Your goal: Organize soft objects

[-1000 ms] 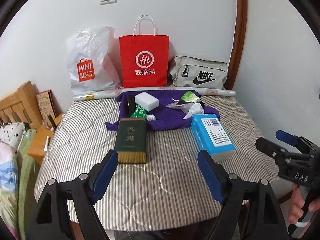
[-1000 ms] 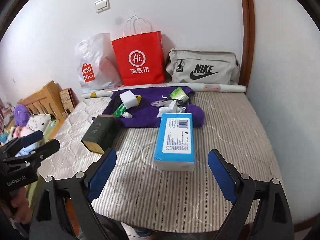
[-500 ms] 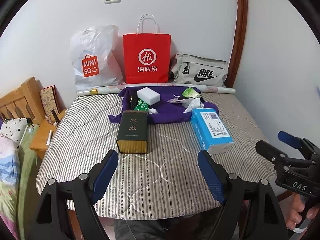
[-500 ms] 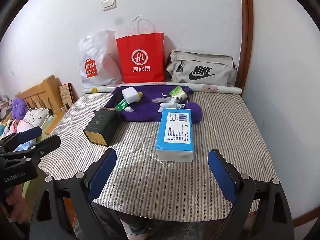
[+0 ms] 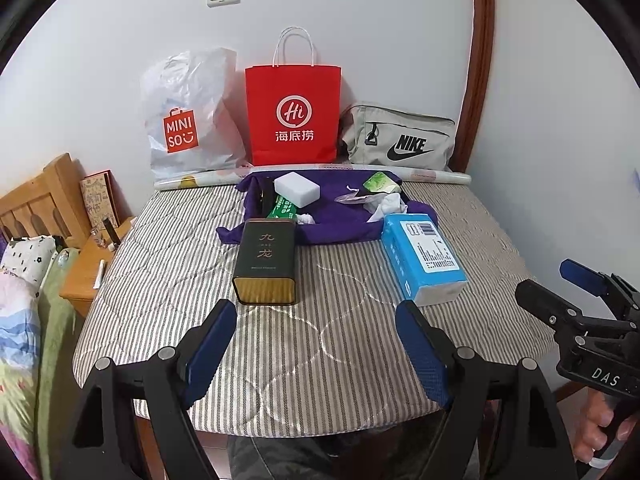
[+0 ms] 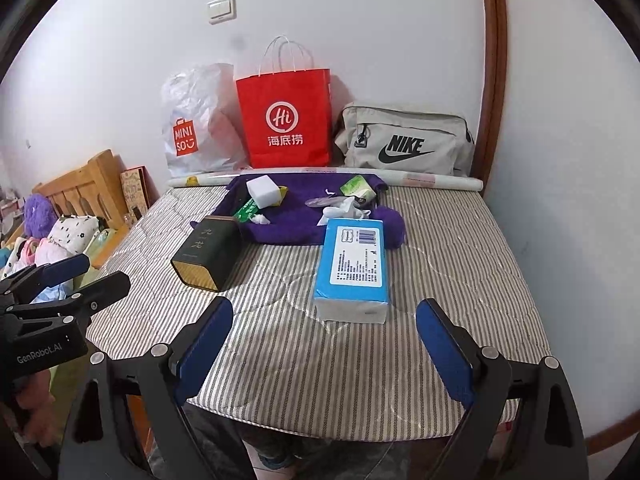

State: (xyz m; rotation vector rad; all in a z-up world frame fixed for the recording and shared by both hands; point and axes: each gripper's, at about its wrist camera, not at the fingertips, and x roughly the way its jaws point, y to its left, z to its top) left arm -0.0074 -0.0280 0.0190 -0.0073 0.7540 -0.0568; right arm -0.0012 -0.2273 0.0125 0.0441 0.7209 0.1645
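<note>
With both grippers, left [image 5: 310, 346] and right [image 6: 325, 344], hovering empty at the counter's [image 5: 160, 280] near edge, fingers spread, reach your right over the tissue pack [image 6: 354, 264] lying straight ahead and squeeze its long sides gently.

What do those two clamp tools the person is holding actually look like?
Both are black, angular frames with silver rivets and two fingers lined with blue pads. The left gripper is printed "GenRobot.AI" on its body, seen from the right wrist view. The right gripper shows white letters "DAS" in the left wrist view. No cables or sleeves show.
</note>
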